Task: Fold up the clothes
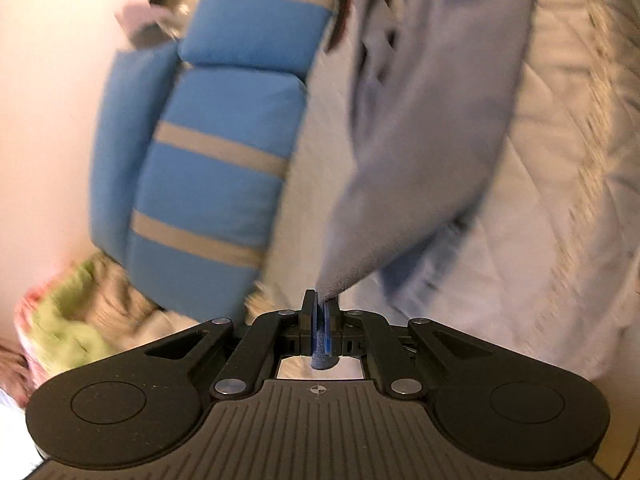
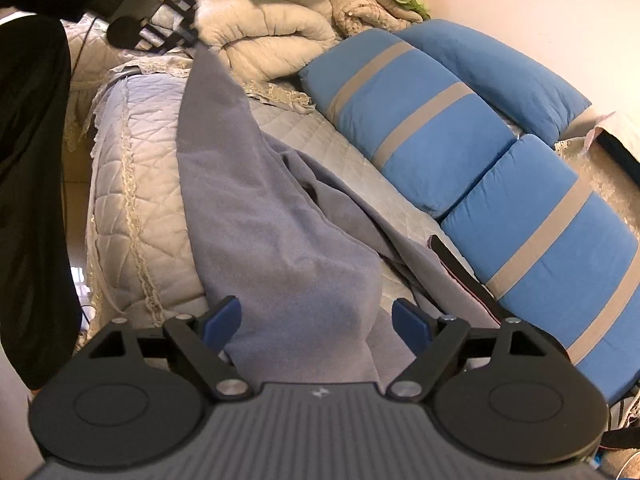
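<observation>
Pinching a corner of the grey garment, my left tongs hold it stretched up off the quilt. My right tongs are spread wide, pads clear of the cloth lying between them beside the blue cushions.

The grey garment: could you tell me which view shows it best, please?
The right wrist view: the grey garment lies sharp across the bed. The left wrist view shows only a blurred strip, pinched in the left gripper.
</observation>
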